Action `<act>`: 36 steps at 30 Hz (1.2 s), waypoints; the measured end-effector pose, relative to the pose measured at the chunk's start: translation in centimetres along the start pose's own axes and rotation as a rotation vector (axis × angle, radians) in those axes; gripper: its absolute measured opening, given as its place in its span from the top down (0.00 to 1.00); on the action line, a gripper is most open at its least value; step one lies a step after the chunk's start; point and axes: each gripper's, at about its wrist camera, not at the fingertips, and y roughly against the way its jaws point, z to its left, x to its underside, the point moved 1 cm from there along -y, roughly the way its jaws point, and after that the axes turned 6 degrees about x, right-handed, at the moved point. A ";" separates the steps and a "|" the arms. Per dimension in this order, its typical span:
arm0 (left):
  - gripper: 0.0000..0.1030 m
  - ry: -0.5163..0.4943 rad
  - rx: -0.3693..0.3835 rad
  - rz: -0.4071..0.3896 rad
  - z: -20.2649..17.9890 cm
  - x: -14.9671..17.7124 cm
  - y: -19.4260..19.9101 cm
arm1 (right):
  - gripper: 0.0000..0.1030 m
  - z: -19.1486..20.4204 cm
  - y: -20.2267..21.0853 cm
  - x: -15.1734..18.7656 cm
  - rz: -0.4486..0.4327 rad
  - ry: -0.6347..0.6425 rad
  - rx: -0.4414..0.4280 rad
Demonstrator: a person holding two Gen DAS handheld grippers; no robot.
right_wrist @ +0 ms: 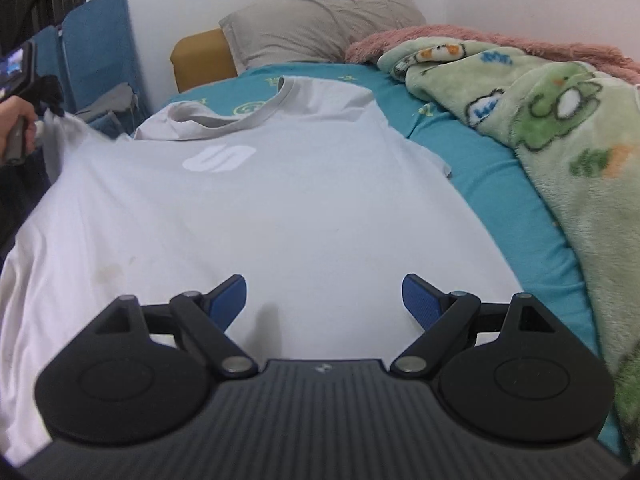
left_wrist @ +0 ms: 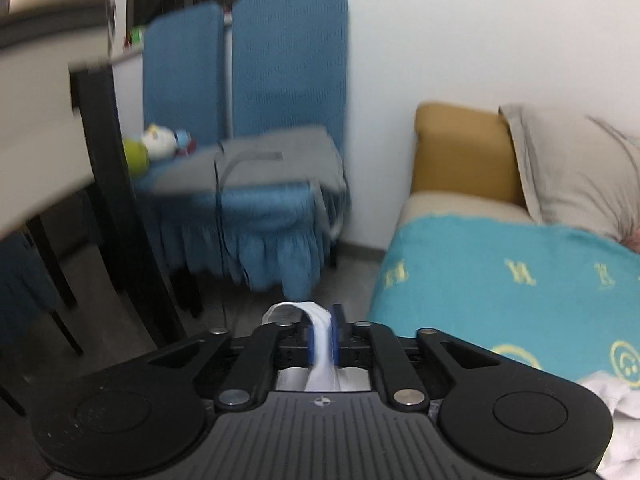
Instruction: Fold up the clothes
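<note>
A white T-shirt (right_wrist: 260, 200) with a pale chest logo lies spread face up on the bed, its collar toward the pillow. My right gripper (right_wrist: 324, 292) is open just above the shirt's lower part, and nothing sits between its blue pads. My left gripper (left_wrist: 322, 322) is shut on a bunched strip of the shirt's white fabric (left_wrist: 320, 348). In the right wrist view the left gripper (right_wrist: 50, 106) is at the far left, held by a hand (right_wrist: 18, 124), and it pulls the shirt's left sleeve out past the bed's edge.
The bed has a teal sheet (right_wrist: 480, 168), a grey pillow (right_wrist: 320, 28) at its head and a green fleece blanket (right_wrist: 560, 140) along the right side. Left of the bed stand blue-covered chairs (left_wrist: 260, 100) and a dark table leg (left_wrist: 120, 200).
</note>
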 end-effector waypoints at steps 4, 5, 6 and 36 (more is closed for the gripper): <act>0.54 0.012 0.066 0.072 1.3 2.9 1.3 | 0.16 0.2 -0.8 0.2 0.009 0.000 -0.009; 0.51 0.036 0.093 0.095 1.9 3.7 2.4 | 0.16 0.3 -0.8 0.2 0.010 -0.003 -0.013; 0.48 0.065 0.128 0.124 2.4 4.4 3.9 | 0.16 0.4 -0.8 0.1 0.009 -0.004 -0.018; 0.96 -0.129 0.364 0.676 1.5 28.2 36.7 | 0.16 -0.4 12.0 -1.1 -0.163 -0.007 -0.050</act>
